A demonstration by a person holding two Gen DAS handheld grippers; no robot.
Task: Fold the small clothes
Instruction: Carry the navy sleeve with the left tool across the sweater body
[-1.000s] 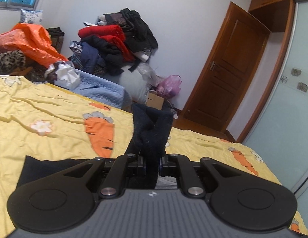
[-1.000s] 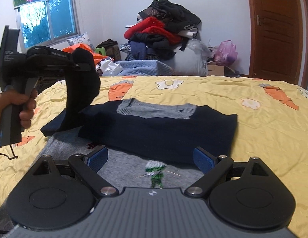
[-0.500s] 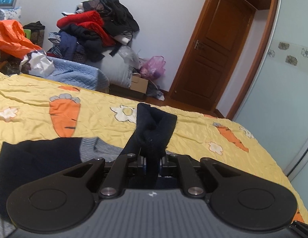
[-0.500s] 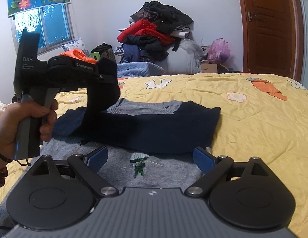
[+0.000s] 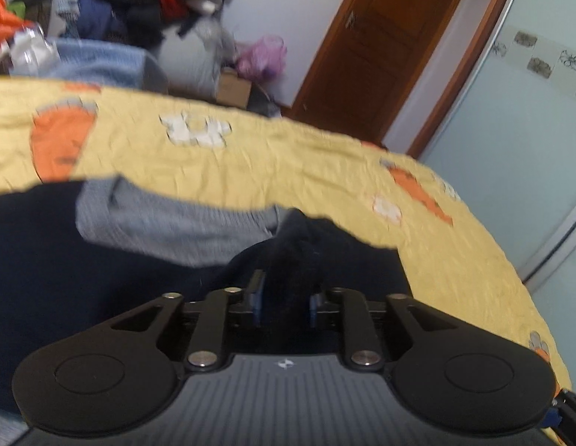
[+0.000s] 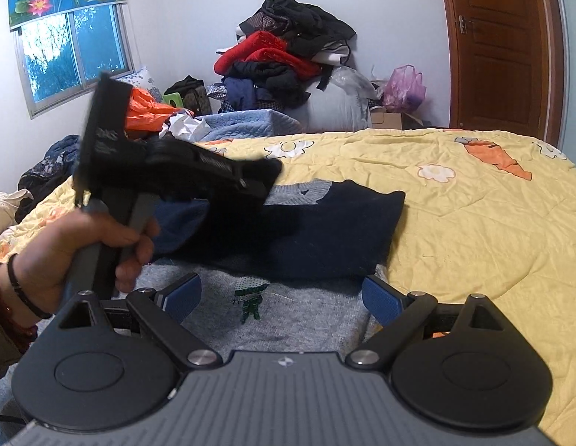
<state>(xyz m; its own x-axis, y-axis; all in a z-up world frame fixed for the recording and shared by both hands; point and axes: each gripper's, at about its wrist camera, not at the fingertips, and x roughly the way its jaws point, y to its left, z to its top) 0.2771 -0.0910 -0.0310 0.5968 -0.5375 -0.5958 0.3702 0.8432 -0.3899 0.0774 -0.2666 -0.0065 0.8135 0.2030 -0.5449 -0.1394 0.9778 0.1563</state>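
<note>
Fingers [image 5: 257, 295] of our left gripper [image 5: 284, 297] are parting around a dark sleeve [image 5: 297, 252]; the cloth sits between the pads, but blur hides whether they press on it, so we judge it a release under way. Our right gripper [image 6: 282, 295] stands wide open with nothing between its blue pads [image 6: 380, 293], hovering low over the sweater [image 6: 288, 312].

Beyond the left fingers, the sleeve lies across the sweater's navy upper part, near the grey collar [image 5: 169, 223]. We judge it is laid there to bring the sleeve inward over the body, the usual fold for a small garment. Just ahead of the right fingers lies the grey lower panel with a small green figure [image 6: 250, 299]; past it, the navy band [image 6: 325, 234].

Farther out on all sides is the yellow bedcover [image 6: 473, 223] bearing the sweater.

Only the left wrist view shows the gap between the left pads and the cloth in it. Only the right wrist view shows the hand [image 6: 65, 256] on the left gripper's handle, and the sweater's full outline with its far right edge.
</note>
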